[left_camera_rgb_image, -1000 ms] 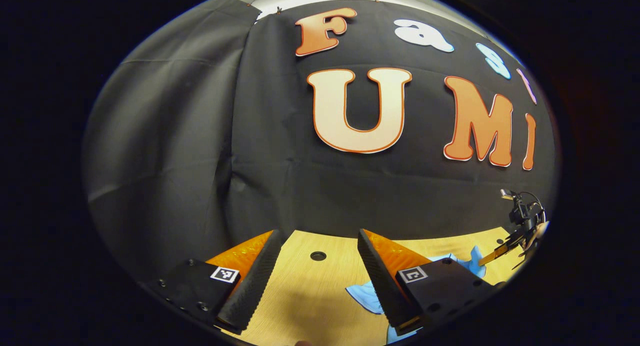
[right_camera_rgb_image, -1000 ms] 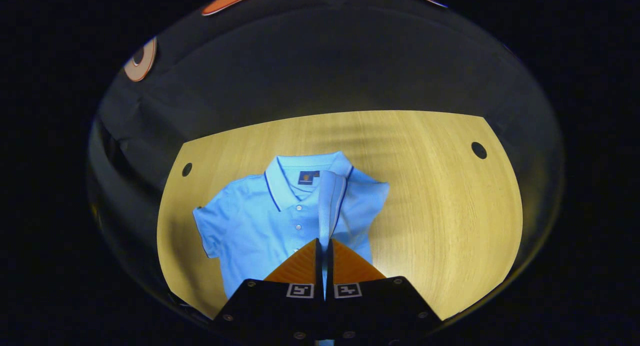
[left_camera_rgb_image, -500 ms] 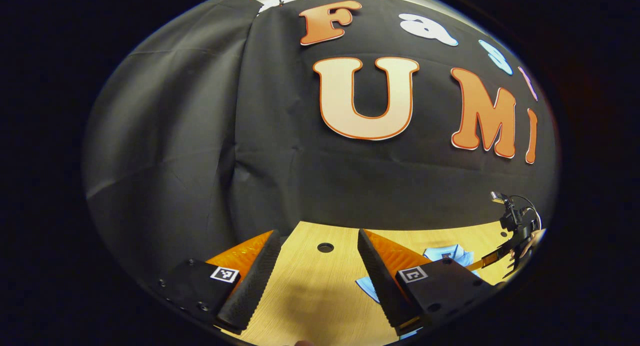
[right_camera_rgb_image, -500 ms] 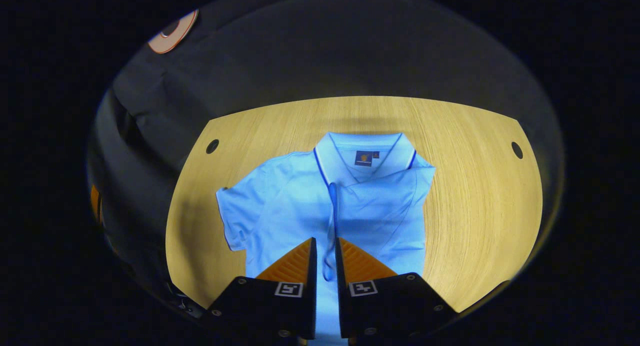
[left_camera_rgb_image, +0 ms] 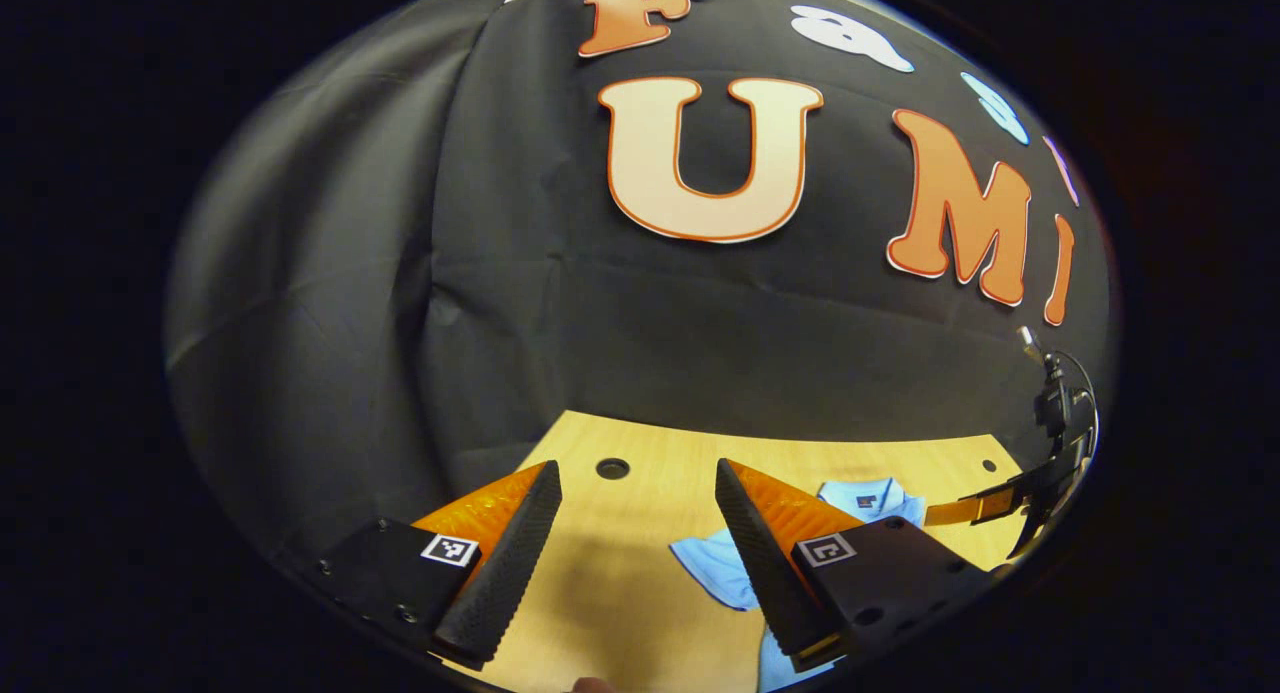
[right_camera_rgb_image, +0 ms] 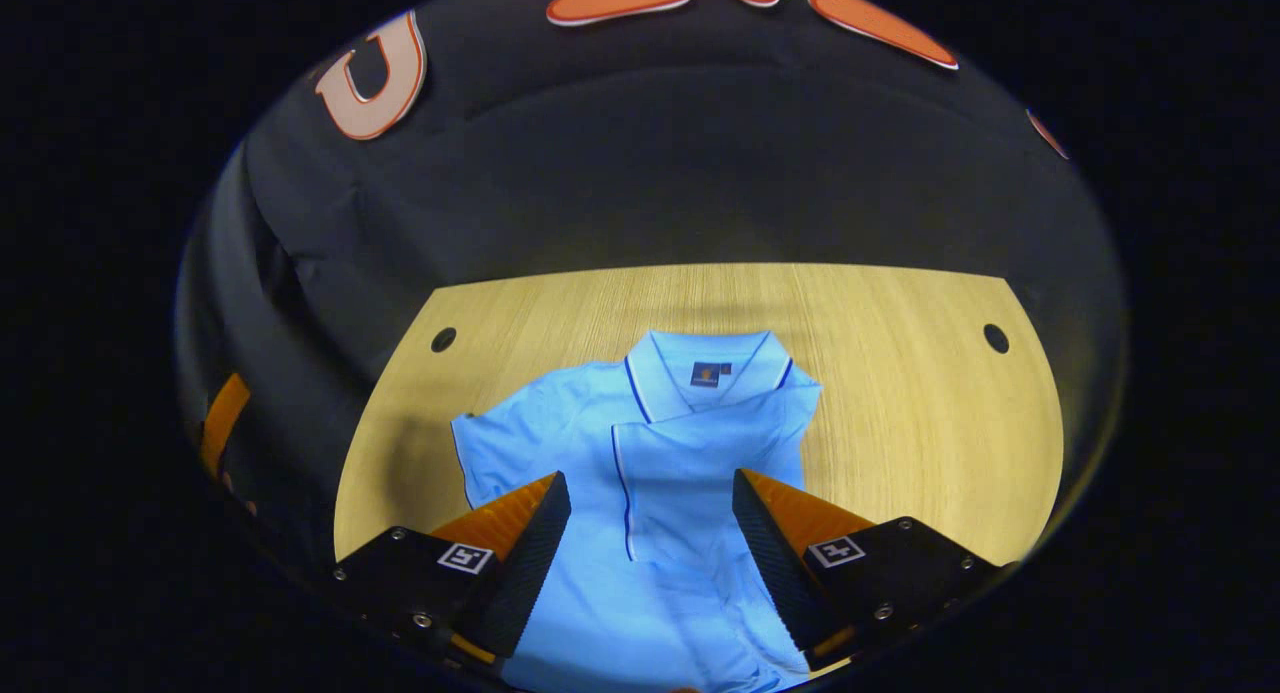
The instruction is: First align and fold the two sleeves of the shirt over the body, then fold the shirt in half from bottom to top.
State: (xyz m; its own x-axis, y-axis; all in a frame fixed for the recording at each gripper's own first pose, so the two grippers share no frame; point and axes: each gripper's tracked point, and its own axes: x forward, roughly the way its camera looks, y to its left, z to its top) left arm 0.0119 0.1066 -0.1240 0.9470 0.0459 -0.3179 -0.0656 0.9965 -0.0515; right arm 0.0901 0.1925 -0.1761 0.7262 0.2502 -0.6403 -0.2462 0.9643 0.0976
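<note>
With one sleeve (right_camera_rgb_image: pixel 690 473) folded over the body of the shirt (right_camera_rgb_image: pixel 560 443) on the table (right_camera_rgb_image: pixel 900 393), both hand-held grippers, right (right_camera_rgb_image: pixel 650 533) and left (left_camera_rgb_image: pixel 635 533), stand apart and empty; the left one should pinch the flat sleeve (left_camera_rgb_image: pixel 715 573) at its cuff and fold it level with the first.

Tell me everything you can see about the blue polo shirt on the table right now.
The light blue polo shirt lies flat, front up, on the wooden table, collar toward the far wall. Soft knit fabric, dark blue piping on collar and sleeve hem, a small dark label inside the neck. One sleeve is folded across the chest; the other sleeve is spread out. Neither hand-held gripper touches it.
</note>
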